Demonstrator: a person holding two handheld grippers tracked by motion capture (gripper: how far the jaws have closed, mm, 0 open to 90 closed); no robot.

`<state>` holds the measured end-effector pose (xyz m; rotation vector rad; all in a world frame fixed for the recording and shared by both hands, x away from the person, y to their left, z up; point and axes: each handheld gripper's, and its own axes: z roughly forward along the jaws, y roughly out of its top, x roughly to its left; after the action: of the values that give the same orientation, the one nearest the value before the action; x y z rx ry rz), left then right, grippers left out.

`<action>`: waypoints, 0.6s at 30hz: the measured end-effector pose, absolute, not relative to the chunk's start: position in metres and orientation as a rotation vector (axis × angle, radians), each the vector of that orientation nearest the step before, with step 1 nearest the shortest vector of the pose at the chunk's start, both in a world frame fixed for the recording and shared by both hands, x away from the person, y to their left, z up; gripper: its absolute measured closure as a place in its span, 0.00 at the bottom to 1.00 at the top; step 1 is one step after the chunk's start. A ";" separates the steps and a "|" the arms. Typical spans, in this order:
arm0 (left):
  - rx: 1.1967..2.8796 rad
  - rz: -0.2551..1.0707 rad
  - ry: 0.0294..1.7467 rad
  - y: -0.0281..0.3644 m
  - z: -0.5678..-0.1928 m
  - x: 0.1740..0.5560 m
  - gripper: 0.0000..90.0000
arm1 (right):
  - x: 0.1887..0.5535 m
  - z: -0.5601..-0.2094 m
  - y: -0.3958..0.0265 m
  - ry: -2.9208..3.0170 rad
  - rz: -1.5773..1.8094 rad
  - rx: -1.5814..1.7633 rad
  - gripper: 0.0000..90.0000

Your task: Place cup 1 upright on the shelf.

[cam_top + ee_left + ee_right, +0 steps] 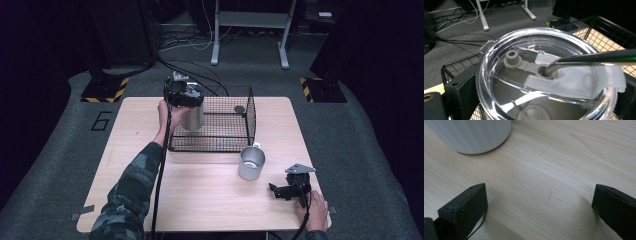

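Left hand-held gripper (183, 94) sits in the upper middle of the high view, held over the left end of a black wire basket (239, 145) on the table (200, 200), with its jaws clamped on a steel tumbler (192, 118) that stands upright, long axis vertical, inside the basket's left part. In the left gripper view the camera looks down onto the tumbler's clear lid (499, 82), which spans most of the frame; black jaw blocks press against it at the lower left and far right edges. A grey rubber plug (512, 58) sits at the lid's upper left, a frosted sliding tab (584, 82) lies across the centre and right, and a metal straw (596, 58) comes out of the lid's hole at centre and runs nearly level toward the right edge of the frame. Basket wires show behind the lid at the upper right and at the left. Moving right in the high view, a second steel cup (251, 163), open-topped and upright, stands on the table just in front of the basket's right front corner. Farther right, at the lower right of the frame, the right hand-held gripper (280, 191) rests low at the table with its jaws pointing left toward that cup. The right gripper view shows those jaws spread wide apart with nothing between them, bare wood under them, and the cup's pale base (471, 135) at the upper left.
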<state>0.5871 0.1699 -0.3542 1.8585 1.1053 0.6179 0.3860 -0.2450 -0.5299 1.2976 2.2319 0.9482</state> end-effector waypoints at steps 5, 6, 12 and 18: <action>1.859 0.625 1.124 0.170 -0.361 0.591 0.04 | 0.386 -0.530 -0.245 2.235 0.947 1.292 0.00; 1.860 0.632 1.130 0.170 -0.362 0.591 0.04 | 0.386 -0.530 -0.245 2.235 0.945 1.292 0.00; 1.857 0.627 1.159 0.172 -0.369 0.595 0.04 | 0.386 -0.530 -0.245 2.239 0.943 1.293 0.00; 1.862 0.629 1.179 0.172 -0.377 0.599 0.04 | 0.386 -0.530 -0.245 2.233 0.946 1.292 0.00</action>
<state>0.5989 0.1723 -0.3766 1.8624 1.1794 0.6290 0.3861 -0.2453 -0.5301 1.2919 2.2335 0.9458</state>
